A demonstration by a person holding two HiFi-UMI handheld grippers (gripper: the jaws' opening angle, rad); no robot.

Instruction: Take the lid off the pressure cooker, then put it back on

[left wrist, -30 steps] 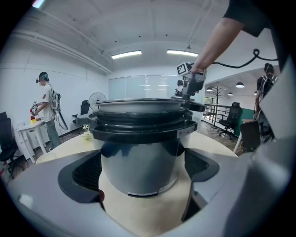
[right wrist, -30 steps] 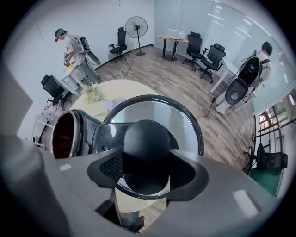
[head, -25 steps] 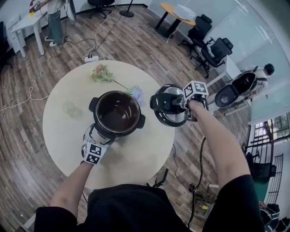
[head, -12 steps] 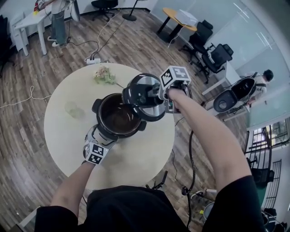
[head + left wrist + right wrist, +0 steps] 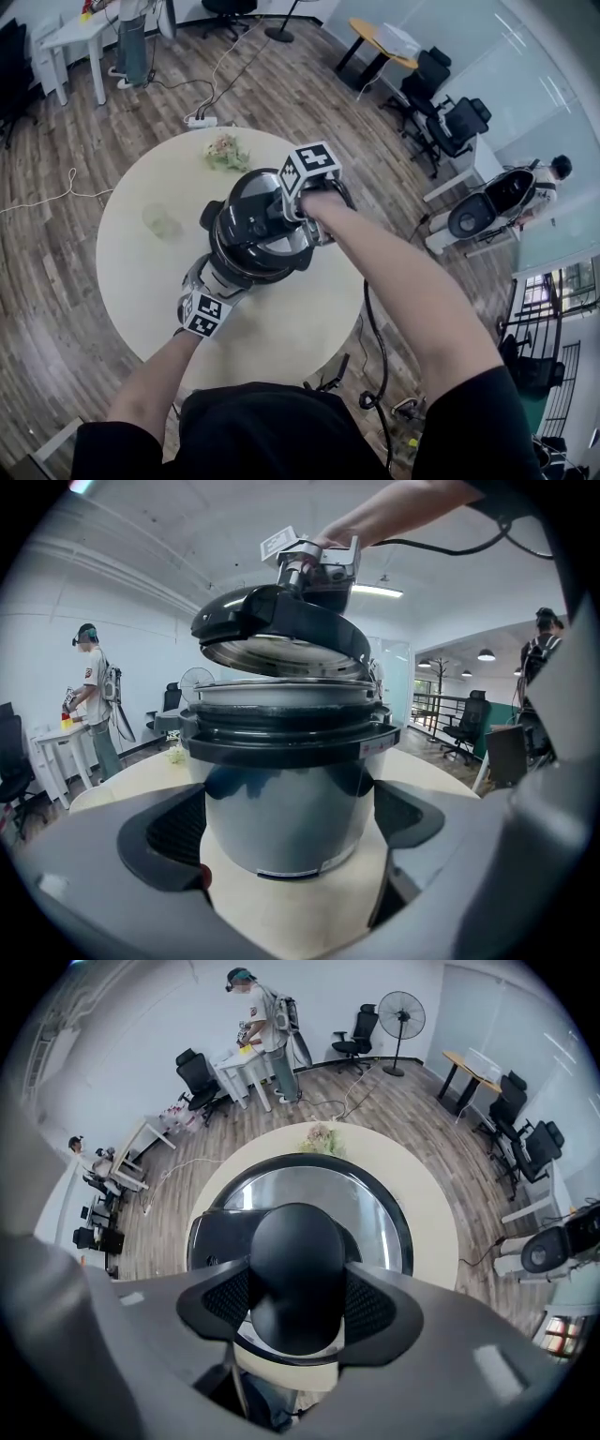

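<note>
Sitting on the left side of the round table (image 5: 281, 328) is a small clear cup (image 5: 161, 222), and some flowers (image 5: 225, 150) lie near the far edge. Next comes the left gripper (image 5: 291, 832), low down by the near side of the pressure cooker (image 5: 281, 789). Its two jaws are wide apart with the pot's shiny body between them. The pads press on each side, so it grips the pot. The pressure cooker stands in the middle of the table. Just above its open top is the lid (image 5: 281, 630), tipped a little and not set down on the rim. The right gripper (image 5: 298, 1283) points down from above, and its jaws are closed tight on the black knob (image 5: 298, 1241) on top of the lid. Far off on the right, a person (image 5: 553, 173) stands across the room, past some black chairs (image 5: 450, 112).
</note>
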